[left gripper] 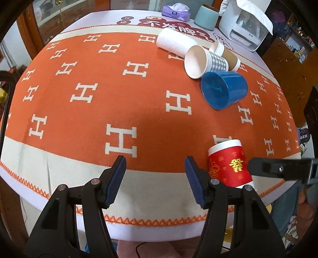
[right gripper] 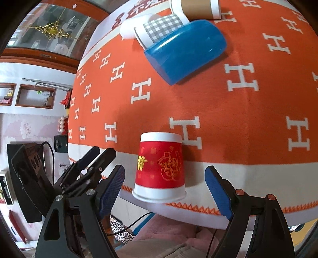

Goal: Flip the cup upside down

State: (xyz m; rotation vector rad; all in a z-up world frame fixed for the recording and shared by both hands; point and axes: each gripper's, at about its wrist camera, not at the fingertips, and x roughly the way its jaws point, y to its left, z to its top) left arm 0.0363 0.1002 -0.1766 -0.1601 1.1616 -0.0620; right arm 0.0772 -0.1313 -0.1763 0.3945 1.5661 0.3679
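Note:
A red paper cup [right gripper: 160, 168] with gold print stands upside down, rim on the cloth, near the table's front edge. It also shows at the lower right of the left wrist view [left gripper: 228, 162]. My right gripper [right gripper: 165, 190] is open, its blue pads on either side of the cup's base rim without touching it. My left gripper [left gripper: 155, 178] is open and empty, just left of the cup, above the cloth's cream border. The right gripper's finger [left gripper: 278, 168] reaches in from the right, beside the cup.
An orange tablecloth [left gripper: 99, 99] with white H marks covers the table. A blue plastic cup [left gripper: 224, 91], a checked paper cup [left gripper: 204, 61], a white cup [left gripper: 174, 43] and a brown cup [left gripper: 226, 55] lie on their sides at the far right. A tissue pack [left gripper: 175, 12], a teal canister [left gripper: 205, 16] and a white appliance [left gripper: 244, 29] stand at the back.

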